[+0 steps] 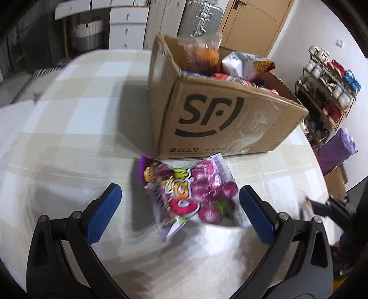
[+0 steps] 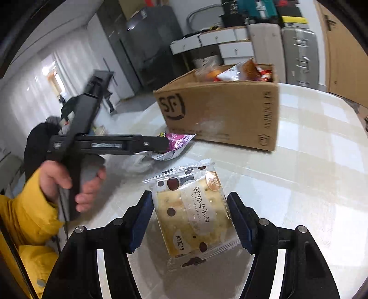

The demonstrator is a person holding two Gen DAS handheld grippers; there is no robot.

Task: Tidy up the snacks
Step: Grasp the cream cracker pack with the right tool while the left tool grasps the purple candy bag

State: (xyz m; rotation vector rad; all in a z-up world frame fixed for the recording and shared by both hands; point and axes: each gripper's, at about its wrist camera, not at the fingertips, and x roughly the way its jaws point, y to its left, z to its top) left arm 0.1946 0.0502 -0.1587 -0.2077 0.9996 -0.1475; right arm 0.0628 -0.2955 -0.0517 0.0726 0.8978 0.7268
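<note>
A purple candy bag [image 1: 207,184] lies on the checked tablecloth [image 1: 69,115] just in front of the open cardboard box [image 1: 207,115]. My left gripper [image 1: 180,191] is open, its blue pads [image 1: 103,216] wide on either side of the bag without touching it. The box holds several snack packets [image 1: 243,62]. In the right wrist view, my right gripper [image 2: 189,197] is shut on a clear cracker packet [image 2: 193,214] with brown dots, held over the table [image 2: 310,161]. The left gripper [image 2: 161,141] hovers at the purple bag [image 2: 178,141] beside the box [image 2: 220,115].
A hand in a yellow sleeve [image 2: 57,181] holds the left gripper's handle. Beyond the table stand a rack of cups [image 1: 326,87], a purple cloth [image 1: 338,149], a silver suitcase [image 1: 202,16] and white drawers [image 1: 128,23].
</note>
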